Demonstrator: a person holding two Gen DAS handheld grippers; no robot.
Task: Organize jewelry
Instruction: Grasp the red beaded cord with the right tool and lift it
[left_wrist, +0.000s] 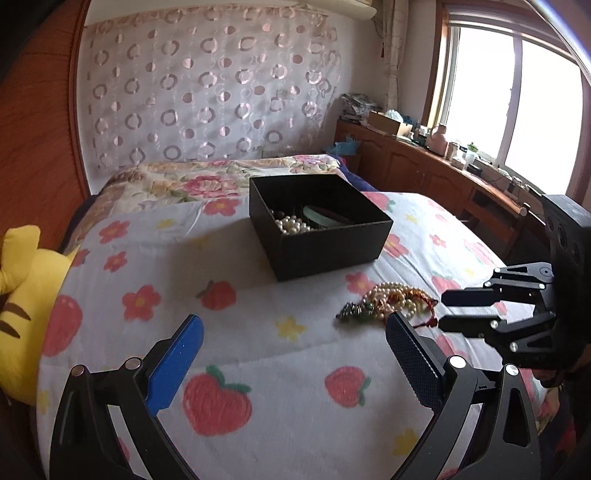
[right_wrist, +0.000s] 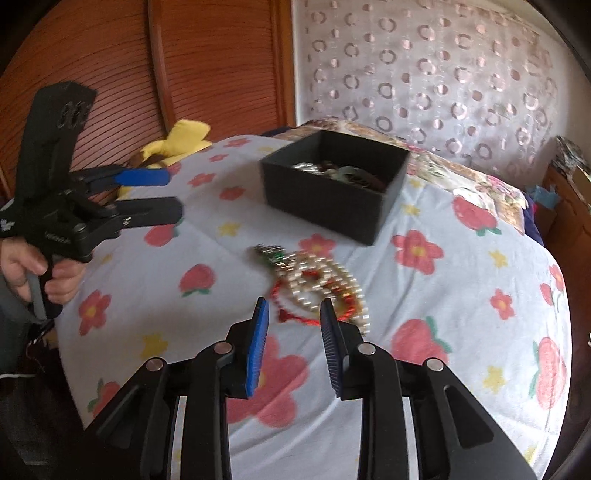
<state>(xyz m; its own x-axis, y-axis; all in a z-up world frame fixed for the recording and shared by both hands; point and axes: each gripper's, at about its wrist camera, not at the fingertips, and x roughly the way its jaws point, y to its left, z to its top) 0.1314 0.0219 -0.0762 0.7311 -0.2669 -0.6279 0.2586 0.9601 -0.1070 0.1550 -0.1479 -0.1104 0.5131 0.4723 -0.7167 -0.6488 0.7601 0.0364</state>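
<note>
A black open box (left_wrist: 332, 240) stands on the flowered bedspread (left_wrist: 221, 266) and holds white pearls (left_wrist: 291, 224) and a pale green bangle (left_wrist: 325, 216). It also shows in the right wrist view (right_wrist: 325, 195). A heap of pearl, gold and red bead strings (left_wrist: 395, 301) lies in front of the box, seen also in the right wrist view (right_wrist: 321, 280). My left gripper (left_wrist: 295, 332) is open and empty, left of the heap. My right gripper (right_wrist: 293, 314) is open and empty, just short of the heap; the left wrist view shows it (left_wrist: 445, 308) beside the heap.
A yellow plush toy (left_wrist: 26, 295) lies at the bed's left edge. A wooden wardrobe (right_wrist: 184, 66) stands behind it. A cluttered wooden counter (left_wrist: 443, 166) runs under the window on the right. A patterned curtain (left_wrist: 207, 92) hangs behind the bed.
</note>
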